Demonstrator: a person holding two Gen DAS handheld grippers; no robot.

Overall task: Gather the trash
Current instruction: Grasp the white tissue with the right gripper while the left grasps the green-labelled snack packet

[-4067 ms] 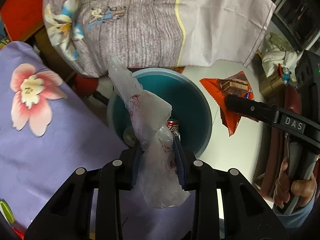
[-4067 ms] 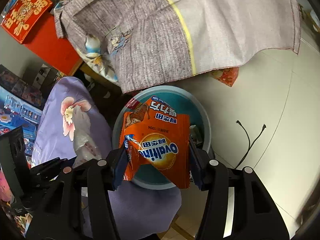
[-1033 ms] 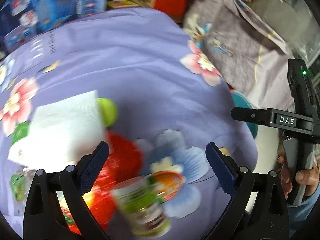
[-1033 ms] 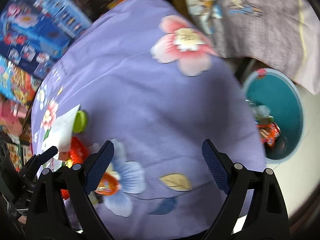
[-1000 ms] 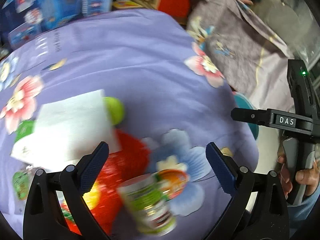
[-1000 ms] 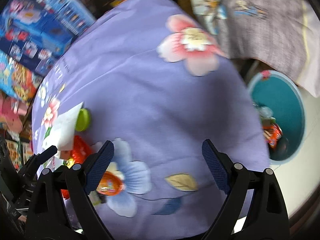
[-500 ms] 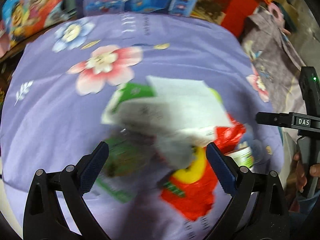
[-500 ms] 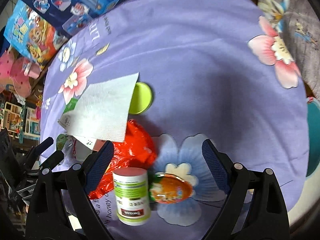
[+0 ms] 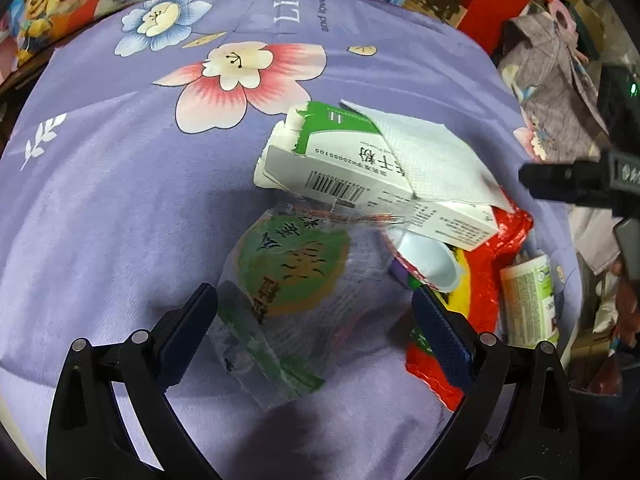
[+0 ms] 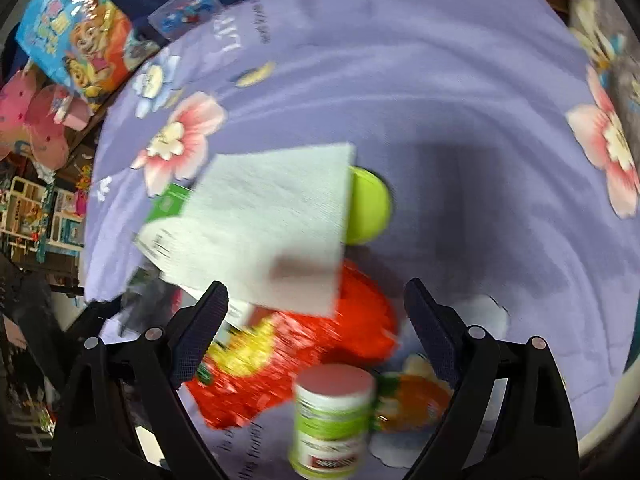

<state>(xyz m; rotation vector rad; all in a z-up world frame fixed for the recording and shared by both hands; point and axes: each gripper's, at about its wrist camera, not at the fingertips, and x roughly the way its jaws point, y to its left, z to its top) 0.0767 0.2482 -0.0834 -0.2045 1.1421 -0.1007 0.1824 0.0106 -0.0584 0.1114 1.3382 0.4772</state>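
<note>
Both grippers, left (image 9: pixel 314 330) and right (image 10: pixel 316 328), tilted steeply down, jaws wide and empty, over tabletop litter.

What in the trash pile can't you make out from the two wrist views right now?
- Right wrist: motion blur smears the white bottle label and red wrapper print.
- Both views: the paper towel hides part of the green-and-white carton.
- Left wrist: the white cup is half hidden under the carton.

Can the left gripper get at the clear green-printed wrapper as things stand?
Probably yes. The left gripper is open, the clear green-printed wrapper lies between its fingers, and only the wrapper's far edge is tucked under the white carton.
</note>
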